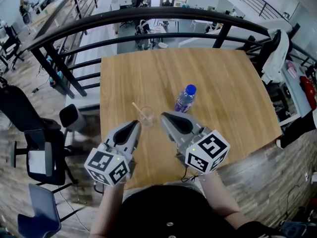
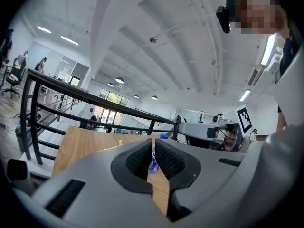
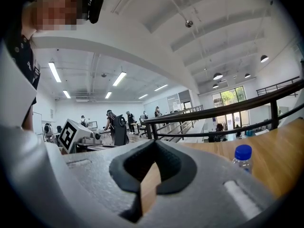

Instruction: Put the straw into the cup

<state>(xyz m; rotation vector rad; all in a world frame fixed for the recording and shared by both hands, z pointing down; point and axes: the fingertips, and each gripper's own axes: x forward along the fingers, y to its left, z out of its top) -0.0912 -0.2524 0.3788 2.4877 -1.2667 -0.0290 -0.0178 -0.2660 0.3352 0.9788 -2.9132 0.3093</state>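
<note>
A clear cup (image 1: 147, 117) stands on the wooden table (image 1: 223, 93) near its front edge. The pale yellow straw (image 1: 136, 108) sits in it and leans up to the left; its tip (image 2: 120, 142) shows over the left jaw. My left gripper (image 1: 137, 125) (image 2: 152, 151) is just left of the cup, its jaws nearly together with only a slit and nothing seen between them. My right gripper (image 1: 164, 116) (image 3: 153, 161) is just right of the cup, shut and empty.
A water bottle (image 1: 184, 99) (image 3: 242, 158) with a blue cap stands right of and behind the cup. A black railing (image 1: 148, 14) runs along the table's far side. An office chair (image 1: 25, 113) stands on the floor at the left.
</note>
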